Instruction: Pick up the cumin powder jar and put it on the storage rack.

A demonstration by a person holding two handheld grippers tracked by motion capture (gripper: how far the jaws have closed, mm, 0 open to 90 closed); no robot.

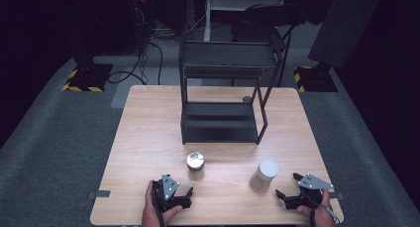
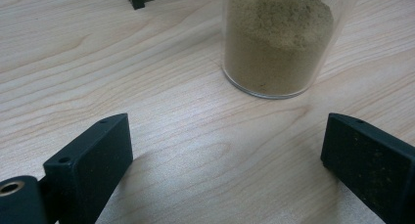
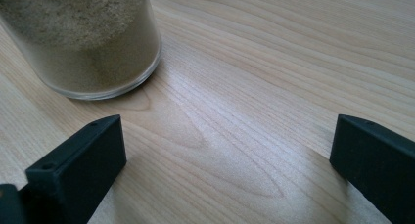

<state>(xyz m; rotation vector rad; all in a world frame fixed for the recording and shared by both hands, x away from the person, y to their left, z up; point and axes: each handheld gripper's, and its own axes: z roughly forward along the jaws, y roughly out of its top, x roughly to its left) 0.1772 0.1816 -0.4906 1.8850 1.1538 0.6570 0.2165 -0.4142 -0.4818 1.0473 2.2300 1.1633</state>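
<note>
item: two clear jars of tan powder on the counter, near edge. jar with metal lid stands just ahead of our left tool, close to full; jar with white lid stands just left of our right tool, also well filled. both tools spread wide, pinching nothing. black shelf rack at the far middle, bare. handling, as we judge: we bring each tool level around the jar body below the lid, centre it between the jaws, then press evenly and lift upright.
</note>
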